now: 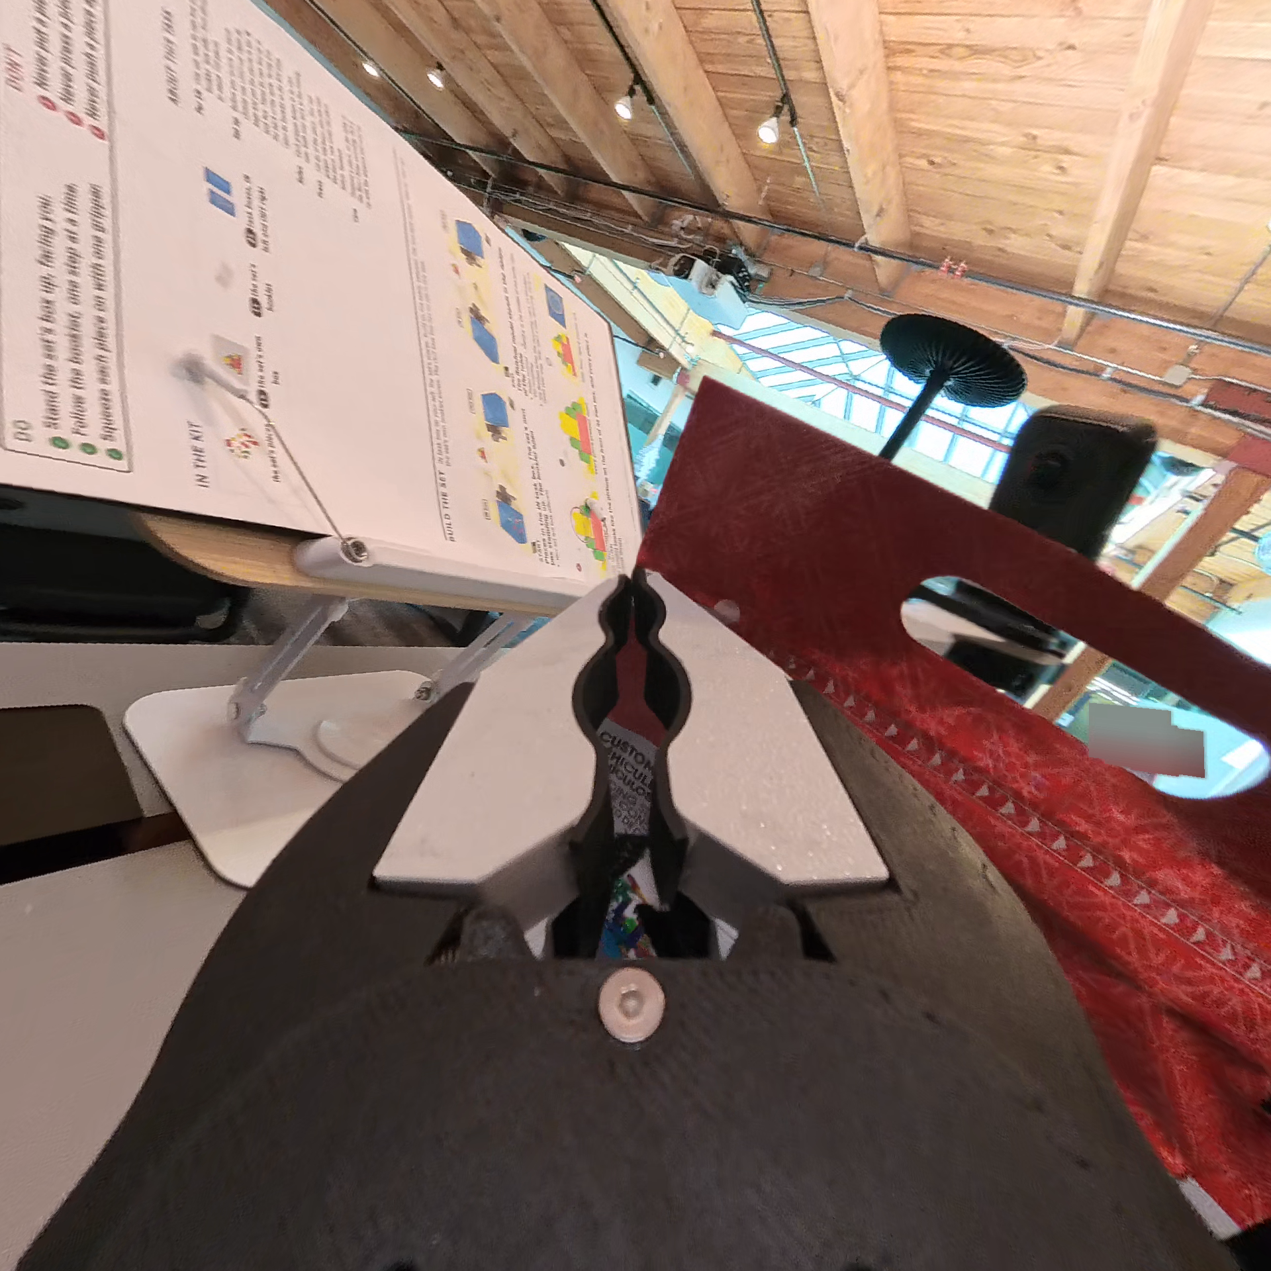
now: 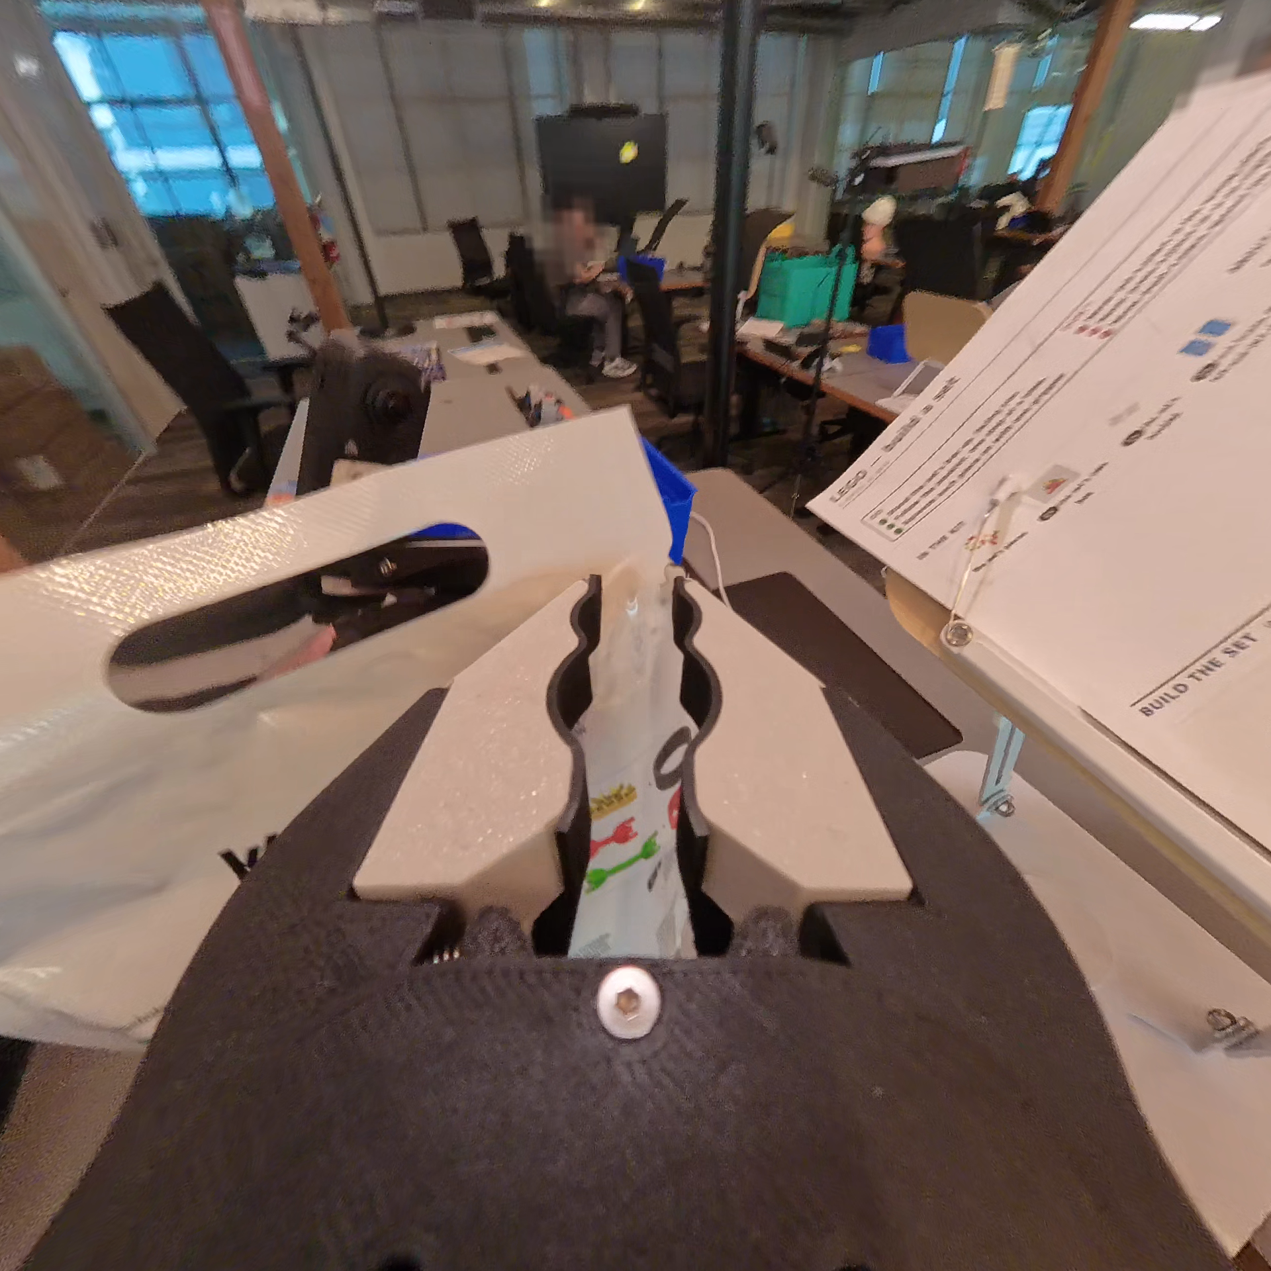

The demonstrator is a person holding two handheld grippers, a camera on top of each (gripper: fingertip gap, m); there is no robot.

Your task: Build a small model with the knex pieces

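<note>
Between both tools, one plastic bag with die-cut handle: red face (image 1: 997, 791) at 3 o'clock in the left wrist view, white face (image 2: 275, 619) at 9 o'clock in the right wrist view. Instruction sheet (image 2: 1100, 481) on white stand (image 1: 227, 777), 1 o'clock, on pale worktop (image 1: 82, 976). Left tool (image 1: 633, 584): clamped tight on bag edge. Right tool (image 2: 633, 584): narrowly parted, probably pinching bag film. Handling: keep grips even; thin film tears easily.

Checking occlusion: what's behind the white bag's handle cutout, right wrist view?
Through the white bag's cutout: dark parts of the left tool and a strip of blue bin. The bag's sheet hides the rest.
</note>
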